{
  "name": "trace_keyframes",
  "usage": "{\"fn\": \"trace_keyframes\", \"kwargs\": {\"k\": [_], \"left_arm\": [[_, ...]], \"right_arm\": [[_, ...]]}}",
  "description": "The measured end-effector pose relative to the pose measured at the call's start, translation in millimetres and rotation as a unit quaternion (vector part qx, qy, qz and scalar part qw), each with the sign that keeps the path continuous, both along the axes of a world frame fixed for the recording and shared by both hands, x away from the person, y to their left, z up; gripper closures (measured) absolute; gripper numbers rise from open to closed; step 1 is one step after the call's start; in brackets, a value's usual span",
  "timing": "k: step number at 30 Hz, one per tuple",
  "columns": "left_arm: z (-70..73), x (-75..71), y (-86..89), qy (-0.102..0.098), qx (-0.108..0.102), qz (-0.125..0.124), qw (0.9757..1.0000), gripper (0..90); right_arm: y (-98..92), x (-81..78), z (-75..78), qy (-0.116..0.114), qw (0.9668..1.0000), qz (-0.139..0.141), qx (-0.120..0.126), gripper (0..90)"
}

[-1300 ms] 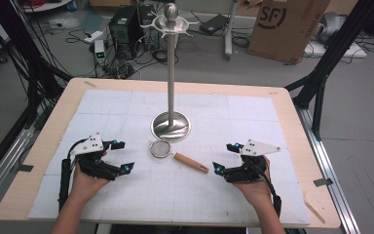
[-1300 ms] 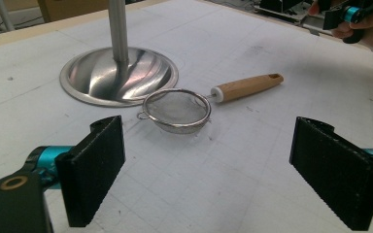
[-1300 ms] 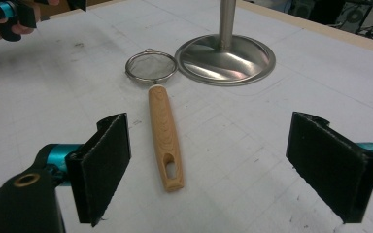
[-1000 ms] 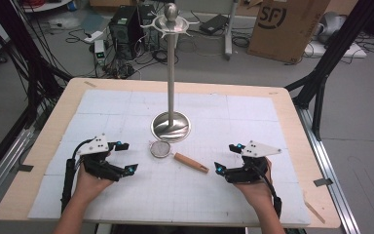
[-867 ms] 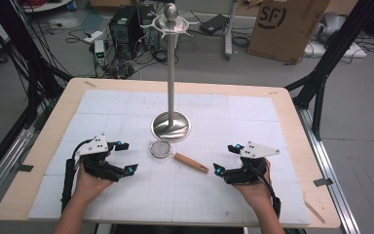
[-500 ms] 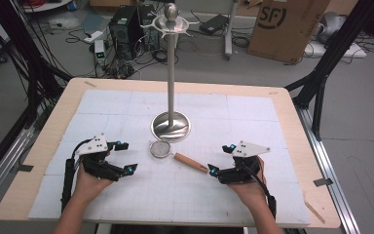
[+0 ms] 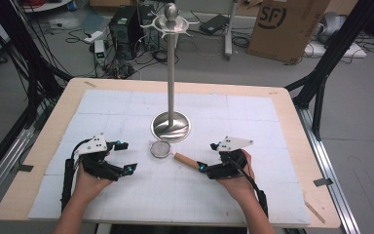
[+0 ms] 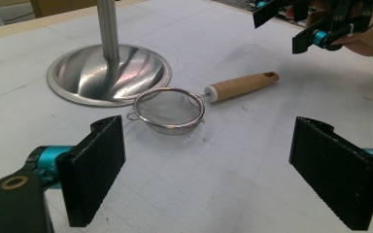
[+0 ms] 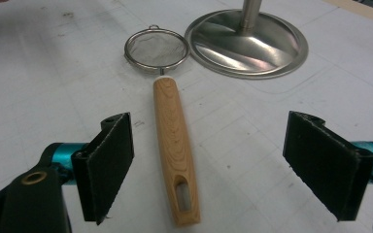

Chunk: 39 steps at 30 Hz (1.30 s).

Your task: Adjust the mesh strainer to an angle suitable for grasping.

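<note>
The strainer (image 7: 161, 149) lies flat on the tabletop (image 7: 272, 122), mesh bowl just beside the stand base (image 7: 171, 126), wooden handle (image 9: 175, 145) pointing toward 4 o'clock. The right gripper (image 7: 209, 158), jaws wide apart, straddles the handle's end. The left gripper (image 7: 125, 156) waits open at the strainer's 9 o'clock.

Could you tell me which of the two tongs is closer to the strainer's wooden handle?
The right tongs: the wooden handle lies between their open jaws, while the left tongs sit apart.
</note>
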<state>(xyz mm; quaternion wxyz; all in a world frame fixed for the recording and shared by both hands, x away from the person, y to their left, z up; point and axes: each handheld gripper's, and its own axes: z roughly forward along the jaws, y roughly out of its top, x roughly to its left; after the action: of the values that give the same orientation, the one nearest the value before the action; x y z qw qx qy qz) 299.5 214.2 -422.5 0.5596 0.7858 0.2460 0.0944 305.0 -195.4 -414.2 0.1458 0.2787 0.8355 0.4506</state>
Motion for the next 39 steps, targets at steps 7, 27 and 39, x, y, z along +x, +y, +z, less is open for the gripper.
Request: {"fn": "trace_keyframes", "kwargs": {"k": [7,27,39], "left_arm": [[-0.4,0.5,-0.1,0.001,-0.001,0.0,1.0,13.6],[-0.7,1.2,0.5,0.004,-0.004,0.0,1.0,13.7],[-0.9,1.5,0.4,0.004,-0.006,-0.001,1.0,13.9]], "right_arm": [[7.5,6.4,-2.0,0.006,0.9999,0.004,-0.011,19.8],[51.2,23.4,-15.1,0.03,0.995,0.045,-0.083,39.2],[61.6,26.2,-25.6,0.046,0.9903,0.056,-0.119,59.5]]}}
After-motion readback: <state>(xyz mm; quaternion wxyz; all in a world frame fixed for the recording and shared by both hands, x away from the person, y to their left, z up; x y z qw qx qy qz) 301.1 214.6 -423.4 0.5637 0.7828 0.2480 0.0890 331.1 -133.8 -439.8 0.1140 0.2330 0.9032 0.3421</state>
